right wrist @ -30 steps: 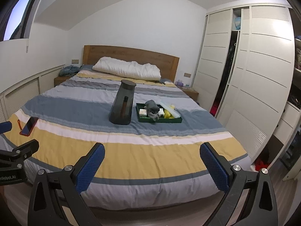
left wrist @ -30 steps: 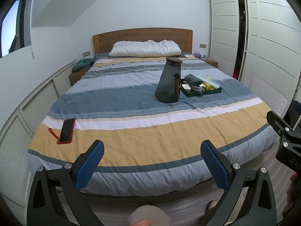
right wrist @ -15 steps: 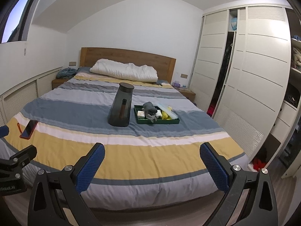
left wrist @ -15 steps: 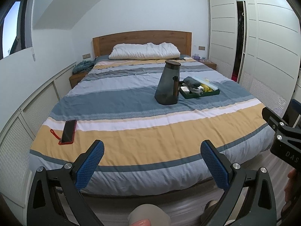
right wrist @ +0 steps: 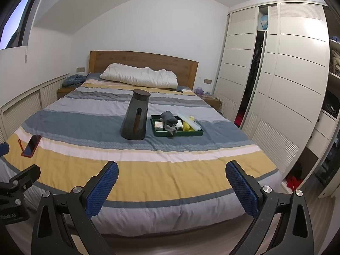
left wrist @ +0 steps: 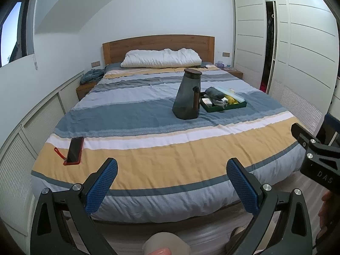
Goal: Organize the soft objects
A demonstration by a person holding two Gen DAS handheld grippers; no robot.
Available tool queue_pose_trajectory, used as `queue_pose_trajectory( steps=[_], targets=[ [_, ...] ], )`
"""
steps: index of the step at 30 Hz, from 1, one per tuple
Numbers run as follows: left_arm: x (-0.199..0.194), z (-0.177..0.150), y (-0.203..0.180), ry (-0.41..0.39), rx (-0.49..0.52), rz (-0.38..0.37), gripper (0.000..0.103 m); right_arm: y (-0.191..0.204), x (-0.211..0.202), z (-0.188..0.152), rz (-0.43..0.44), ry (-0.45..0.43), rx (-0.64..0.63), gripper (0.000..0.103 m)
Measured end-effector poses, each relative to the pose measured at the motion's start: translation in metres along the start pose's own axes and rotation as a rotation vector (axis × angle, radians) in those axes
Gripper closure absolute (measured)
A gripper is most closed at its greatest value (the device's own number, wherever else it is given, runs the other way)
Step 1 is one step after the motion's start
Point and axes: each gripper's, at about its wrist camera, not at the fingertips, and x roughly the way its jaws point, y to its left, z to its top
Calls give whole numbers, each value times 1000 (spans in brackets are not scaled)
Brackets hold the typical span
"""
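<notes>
Right wrist view: my right tongs (right wrist: 172,182) gape empty at the bed's (right wrist: 148,170) foot edge. My left tongs (left wrist: 172,182) gape too. Mid-bed, a tray (right wrist: 180,133) of rolled cloths (right wrist: 169,120) sits beside a jug (right wrist: 136,116).

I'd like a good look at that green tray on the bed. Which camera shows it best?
The right wrist view: the green tray sits unobstructed, showing its rolled cloths. In the left wrist view, the tray appears smaller, beside the dark jug.
</notes>
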Motion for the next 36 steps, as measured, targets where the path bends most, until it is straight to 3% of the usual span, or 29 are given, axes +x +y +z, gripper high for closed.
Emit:
queue_pose_trajectory(
  steps=[36],
  targets=[
    [0, -1, -4, -4, 11, 3, 3, -7, 0, -2, 3, 6, -5, 0]
  ],
)
